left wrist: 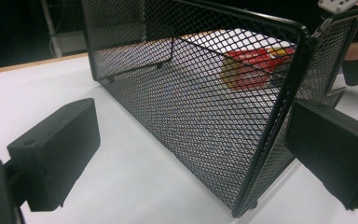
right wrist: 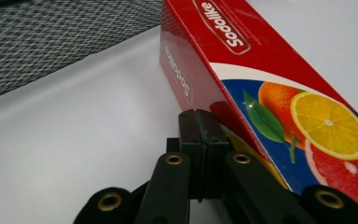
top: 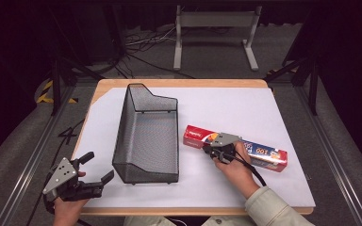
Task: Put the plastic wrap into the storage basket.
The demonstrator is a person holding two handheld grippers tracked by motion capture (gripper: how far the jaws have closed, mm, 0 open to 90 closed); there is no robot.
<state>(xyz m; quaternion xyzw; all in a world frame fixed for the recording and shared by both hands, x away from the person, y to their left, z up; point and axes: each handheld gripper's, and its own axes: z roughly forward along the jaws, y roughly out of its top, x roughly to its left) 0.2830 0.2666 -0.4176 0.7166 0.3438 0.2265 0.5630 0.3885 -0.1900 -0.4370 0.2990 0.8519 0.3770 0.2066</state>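
Observation:
A long red cling-film box (top: 264, 154) printed with citrus fruit lies on the white sheet to the right of a black wire-mesh basket (top: 122, 132). My right gripper (top: 210, 150) is shut with nothing between its jaws, and its tips rest low against the near side of the box (right wrist: 270, 70). In the right gripper view the two pads (right wrist: 189, 128) press flat together beside the red carton wall. My left gripper (top: 99, 167) stands open at the table's front left, with the basket's near corner (left wrist: 270, 140) between its spread jaws but not touched. Through the mesh, the box (left wrist: 251, 65) shows red.
The white sheet (top: 245, 108) covers a wooden table (top: 179, 83). The basket is empty, tall at the back and low in front. A metal stand (top: 214, 35) and cables lie on the floor beyond. Dark frame rails run along both sides.

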